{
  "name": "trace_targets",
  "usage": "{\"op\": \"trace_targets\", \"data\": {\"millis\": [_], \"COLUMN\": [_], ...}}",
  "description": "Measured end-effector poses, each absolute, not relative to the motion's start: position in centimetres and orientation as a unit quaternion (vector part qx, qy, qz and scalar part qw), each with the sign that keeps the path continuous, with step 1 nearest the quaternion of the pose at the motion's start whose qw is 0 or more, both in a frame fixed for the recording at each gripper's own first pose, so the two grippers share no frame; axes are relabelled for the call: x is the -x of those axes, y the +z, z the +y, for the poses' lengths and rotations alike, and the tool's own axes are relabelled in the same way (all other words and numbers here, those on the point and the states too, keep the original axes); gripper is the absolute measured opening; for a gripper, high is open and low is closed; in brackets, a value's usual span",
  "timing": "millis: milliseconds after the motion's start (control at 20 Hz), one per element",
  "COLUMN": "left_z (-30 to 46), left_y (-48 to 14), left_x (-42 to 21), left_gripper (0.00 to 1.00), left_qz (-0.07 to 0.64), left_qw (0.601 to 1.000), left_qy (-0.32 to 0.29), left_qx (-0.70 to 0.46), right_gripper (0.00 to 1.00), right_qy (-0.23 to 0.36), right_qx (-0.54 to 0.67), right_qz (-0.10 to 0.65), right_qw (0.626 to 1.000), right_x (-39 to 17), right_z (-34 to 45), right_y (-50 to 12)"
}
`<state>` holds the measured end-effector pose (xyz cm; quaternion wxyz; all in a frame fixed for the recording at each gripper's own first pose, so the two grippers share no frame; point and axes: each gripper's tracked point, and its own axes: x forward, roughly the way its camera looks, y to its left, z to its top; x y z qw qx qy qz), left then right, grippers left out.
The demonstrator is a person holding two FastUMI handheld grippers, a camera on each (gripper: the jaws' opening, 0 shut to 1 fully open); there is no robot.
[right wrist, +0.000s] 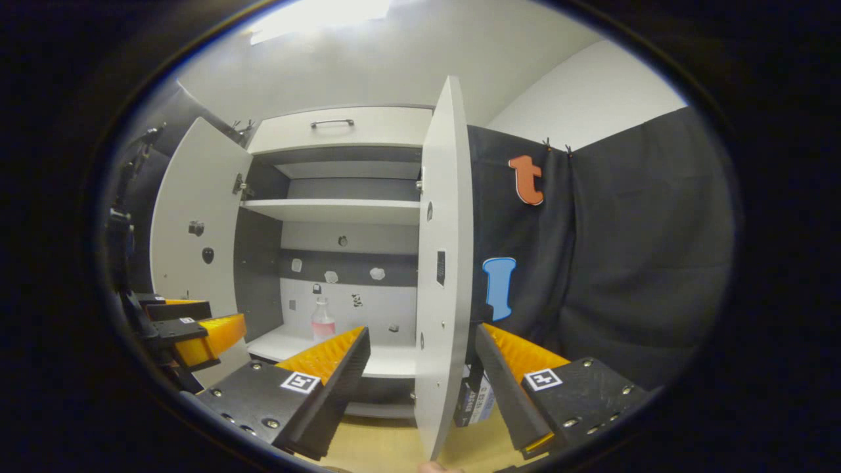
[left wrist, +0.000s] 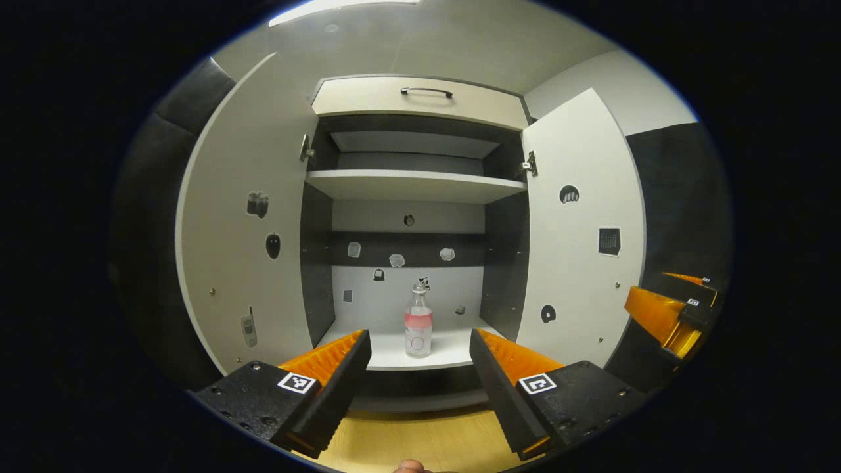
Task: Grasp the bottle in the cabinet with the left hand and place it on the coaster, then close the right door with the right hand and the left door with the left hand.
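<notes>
Both my grippers, left and right, gape empty; bottle far in cabinet, ungrasped; both doors open; everything remains.

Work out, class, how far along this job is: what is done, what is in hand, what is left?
Done: nothing yet. The bottle stands upright on the cabinet's bottom shelf, and no coaster can be made out. In hand: the left gripper is open, lined up with the bottle but short of it. Left: grasping and placing the bottle, then shutting the right door, which the open right gripper faces edge-on, and the left door.
</notes>
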<state>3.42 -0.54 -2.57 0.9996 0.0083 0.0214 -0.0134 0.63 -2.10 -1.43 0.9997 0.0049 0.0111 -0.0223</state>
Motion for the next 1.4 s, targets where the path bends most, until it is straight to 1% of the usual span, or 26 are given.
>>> {"op": "trace_targets", "data": {"millis": [150,350,450,750,950,1050,1100,1150,1200,1250,1400], "left_z": [-0.6,-1.1,-1.0,1.7,1.6,1.2,1.0,1.1,1.1,0.7,0.2], "left_y": [-4.0,-7.5,-9.3,-15.3,-17.0,-17.4,-17.5,-17.7,-17.4,-17.6,-17.5], "left_x": [-7.1,-14.4,-18.1,-28.8,-32.4,-33.7,-34.2,-34.7,-34.8,-35.1,-34.1], "left_gripper": [0.96,0.96,0.96,0.97,0.97,0.97,0.97,0.97,0.96,0.8,0.79], "left_qz": [0.03,0.057,0.067,0.096,0.098,0.101,0.101,0.103,0.105,0.105,0.11], "left_qw": [0.999,0.997,0.997,0.995,0.995,0.995,0.995,0.994,0.994,0.994,0.993], "left_qy": [-0.02,-0.042,-0.044,-0.002,-0.005,-0.009,-0.013,-0.01,-0.011,-0.016,-0.028], "left_qx": [-0.005,0.005,0.016,0.007,-0.016,-0.016,-0.02,-0.025,-0.027,-0.026,-0.016], "right_gripper": [0.97,0.97,0.97,0.97,0.96,0.97,0.96,0.97,0.97,0.97,0.97], "right_qy": [-0.028,-0.049,-0.068,-0.124,-0.166,-0.175,-0.177,-0.177,-0.178,-0.179,-0.177], "right_qx": [-0.002,0.0,0.006,0.017,0.027,0.026,0.023,0.022,0.02,0.02,0.018], "right_qz": [0.01,0.007,0.009,0.001,0.013,0.021,0.025,0.028,0.031,0.031,0.034], "right_qw": [1.0,0.999,0.998,0.992,0.986,0.984,0.984,0.984,0.983,0.983,0.983], "right_x": [-0.3,0.5,0.6,1.8,2.9,3.4,3.6,3.6,3.7,3.7,3.9], "right_z": [-2.7,-4.7,-5.9,-9.7,-12.3,-13.0,-13.1,-13.0,-13.0,-13.1,-12.8], "right_y": [-1.4,-1.3,-1.3,-0.6,-1.5,-2.2,-2.4,-2.6,-2.8,-3.0,-3.2]}}
